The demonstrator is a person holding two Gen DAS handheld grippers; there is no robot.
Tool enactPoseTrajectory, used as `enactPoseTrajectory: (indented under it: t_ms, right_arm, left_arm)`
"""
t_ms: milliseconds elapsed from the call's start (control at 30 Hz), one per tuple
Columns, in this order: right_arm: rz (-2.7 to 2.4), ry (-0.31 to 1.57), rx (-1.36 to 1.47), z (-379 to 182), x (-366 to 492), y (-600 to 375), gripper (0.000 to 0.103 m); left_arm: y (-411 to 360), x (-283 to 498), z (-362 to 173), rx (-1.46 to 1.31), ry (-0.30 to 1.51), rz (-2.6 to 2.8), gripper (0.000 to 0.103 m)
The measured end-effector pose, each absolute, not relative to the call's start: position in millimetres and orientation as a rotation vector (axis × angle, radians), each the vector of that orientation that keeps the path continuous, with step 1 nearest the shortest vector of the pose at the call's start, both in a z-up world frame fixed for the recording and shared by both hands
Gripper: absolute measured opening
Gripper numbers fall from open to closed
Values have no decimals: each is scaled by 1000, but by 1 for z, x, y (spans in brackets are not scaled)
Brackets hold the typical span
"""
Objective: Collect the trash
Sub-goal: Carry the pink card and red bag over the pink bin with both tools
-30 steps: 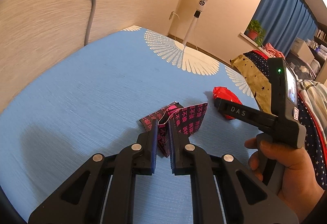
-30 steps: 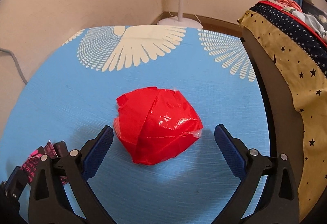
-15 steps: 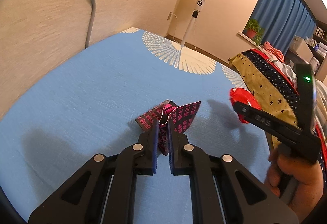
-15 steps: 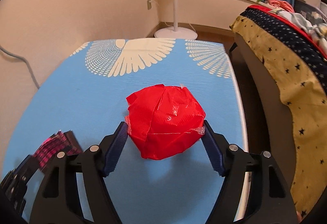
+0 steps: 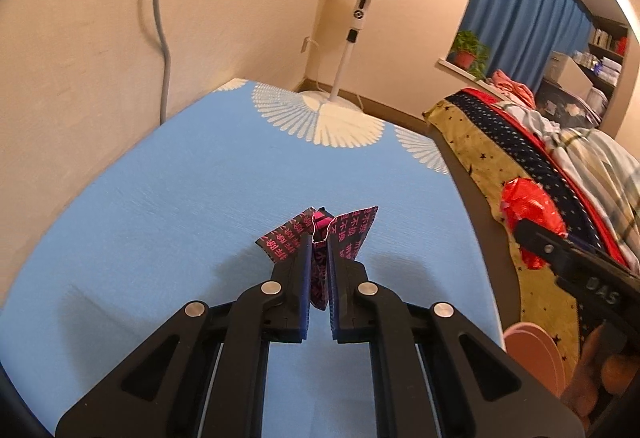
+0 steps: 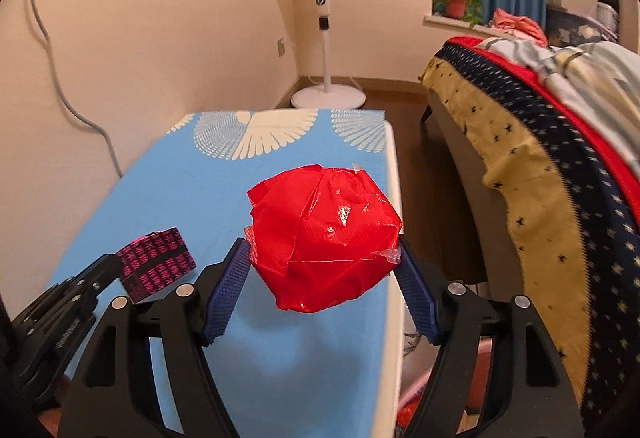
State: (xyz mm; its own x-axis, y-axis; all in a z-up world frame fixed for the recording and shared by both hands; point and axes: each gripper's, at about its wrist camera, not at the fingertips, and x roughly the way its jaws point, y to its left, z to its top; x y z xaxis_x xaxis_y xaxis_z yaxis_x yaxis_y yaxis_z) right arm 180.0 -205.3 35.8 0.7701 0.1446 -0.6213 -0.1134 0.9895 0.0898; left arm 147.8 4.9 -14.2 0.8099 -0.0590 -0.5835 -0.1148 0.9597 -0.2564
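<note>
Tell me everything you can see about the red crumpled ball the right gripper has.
The red crumpled ball looks like glossy red plastic film wadded into a rough, faceted lump, with clear tape bits at its top and right edge. The right gripper is shut on it, its blue pads pressing both sides. It is held in the air above the blue table's right edge, touching nothing else.

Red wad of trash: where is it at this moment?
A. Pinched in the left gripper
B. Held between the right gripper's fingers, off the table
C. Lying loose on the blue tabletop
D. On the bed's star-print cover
B: the red wad sits between the right gripper's blue pads, clear of the blue table, while the left gripper pinches the black-and-pink wrapper.
</note>
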Motion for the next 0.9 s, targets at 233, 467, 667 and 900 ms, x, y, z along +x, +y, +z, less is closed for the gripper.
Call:
enactPoseTrajectory:
  t_ms: [233, 467, 667, 900]
  right_arm:
    - [110, 628, 89, 60, 119, -230, 71]
    - [66, 601, 118, 70, 74, -258, 71]
    - [2, 586, 165, 75, 45, -290, 71]
    - [-63, 560, 190, 82, 16, -318, 71]
  left_arm:
    - [-15, 116, 8, -246, 599, -18, 7]
    - [-41, 86, 27, -185, 568, -83, 7]
    - [-61, 69, 39, -153, 546, -139, 7]
    - [-86, 51, 44, -150, 555, -201, 7]
